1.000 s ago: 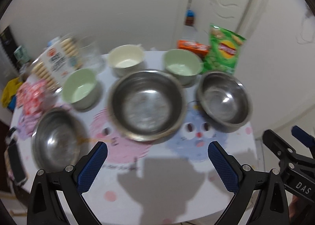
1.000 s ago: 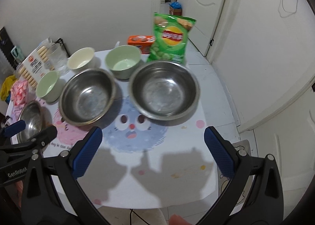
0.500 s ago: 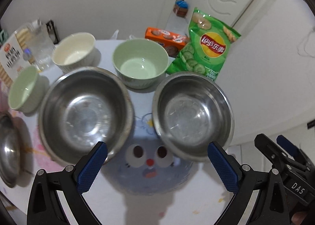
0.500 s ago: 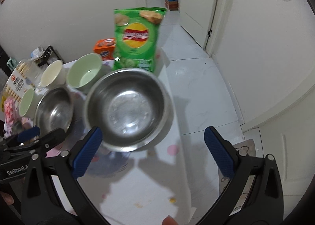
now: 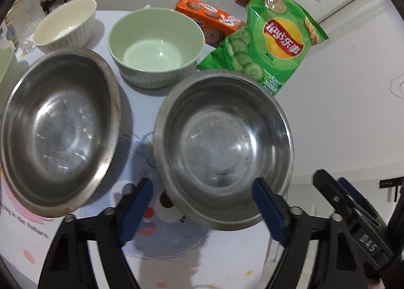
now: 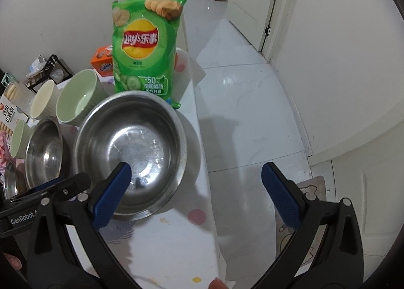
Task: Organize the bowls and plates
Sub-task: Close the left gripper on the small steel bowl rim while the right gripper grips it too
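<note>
**Both grippers over the right-hand steel bowl**

White-walled room, glossy pale tile floor, a panelled door ajar at the back. The table (image 5: 141, 102) wears a smooth printed cloth with a blue cartoon face and pink dots.

Steel bowl (image 5: 224, 147), round, brushed and scuffed inside, thin rolled rim, sits near the table's right edge. A second, larger steel bowl (image 5: 60, 129) stands just to its left, apart from it. Behind them a ribbed pale-green bowl (image 5: 156, 46) with a glossy inside, and a ribbed cream bowl (image 5: 67, 25) further left. A crinkled green crisp bag (image 5: 275, 39) stands upright just behind the right steel bowl; an orange biscuit box (image 5: 209, 20) lies behind the green bowl.

Left gripper (image 5: 202, 203): black frame, ridged blue pads. Its jaws have just been closing and straddle the near rim of the right steel bowl, one finger outside, one over the inside; no pad visibly presses on metal, nothing is held.

Right gripper (image 6: 199, 185): jaws wide, just narrowing slightly. Left finger (image 6: 112, 194) hangs inside the same bowl, the other off the table edge over the floor. Nothing gripped.
</note>
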Tool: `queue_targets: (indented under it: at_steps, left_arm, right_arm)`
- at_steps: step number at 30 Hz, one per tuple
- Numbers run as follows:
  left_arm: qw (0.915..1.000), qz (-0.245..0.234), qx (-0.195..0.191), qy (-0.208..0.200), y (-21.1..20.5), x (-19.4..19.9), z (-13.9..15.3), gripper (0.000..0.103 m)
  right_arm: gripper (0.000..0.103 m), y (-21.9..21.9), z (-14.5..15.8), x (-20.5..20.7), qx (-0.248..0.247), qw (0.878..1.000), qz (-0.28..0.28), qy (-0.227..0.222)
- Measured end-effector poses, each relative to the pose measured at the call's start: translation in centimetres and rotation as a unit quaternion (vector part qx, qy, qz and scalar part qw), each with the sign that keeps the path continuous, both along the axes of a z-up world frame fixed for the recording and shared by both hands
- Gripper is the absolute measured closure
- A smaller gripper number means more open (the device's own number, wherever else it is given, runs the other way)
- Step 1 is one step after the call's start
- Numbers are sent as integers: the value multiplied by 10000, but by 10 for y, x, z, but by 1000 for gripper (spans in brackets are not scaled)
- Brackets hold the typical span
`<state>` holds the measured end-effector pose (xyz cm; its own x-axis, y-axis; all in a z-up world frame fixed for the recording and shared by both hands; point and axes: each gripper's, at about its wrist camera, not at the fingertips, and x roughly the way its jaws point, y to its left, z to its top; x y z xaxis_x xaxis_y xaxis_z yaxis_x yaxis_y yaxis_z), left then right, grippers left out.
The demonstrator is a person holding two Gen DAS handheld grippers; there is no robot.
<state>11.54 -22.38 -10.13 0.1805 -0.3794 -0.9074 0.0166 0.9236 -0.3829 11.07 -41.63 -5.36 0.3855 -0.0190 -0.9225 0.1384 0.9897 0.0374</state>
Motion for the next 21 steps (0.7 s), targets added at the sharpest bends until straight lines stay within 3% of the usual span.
queue_targets:
  at_steps: [2, 7, 9, 18, 21]
  left_arm:
    - [10000, -4, 22, 14, -5, 1, -2, 26]
    - [9998, 89, 199, 3, -11, 3, -7, 27]
    - [9993, 139, 334, 6, -12, 2, -5, 36]
    - [9987, 435, 186, 196, -13, -9, -7, 40]
    - [9973, 619, 112, 375, -4, -8, -13, 48]
  right_arm:
    - [14, -1, -6, 3, 79, 9999, 43, 124]
    - [19, -7, -22, 12, 310, 9989, -11, 356]
    - [23, -10, -29, 16, 468, 9978, -66, 460]
    - [27, -6, -40, 21, 626, 9959, 10, 656]
    - [28, -3, -43, 23, 698, 9949, 61, 719]
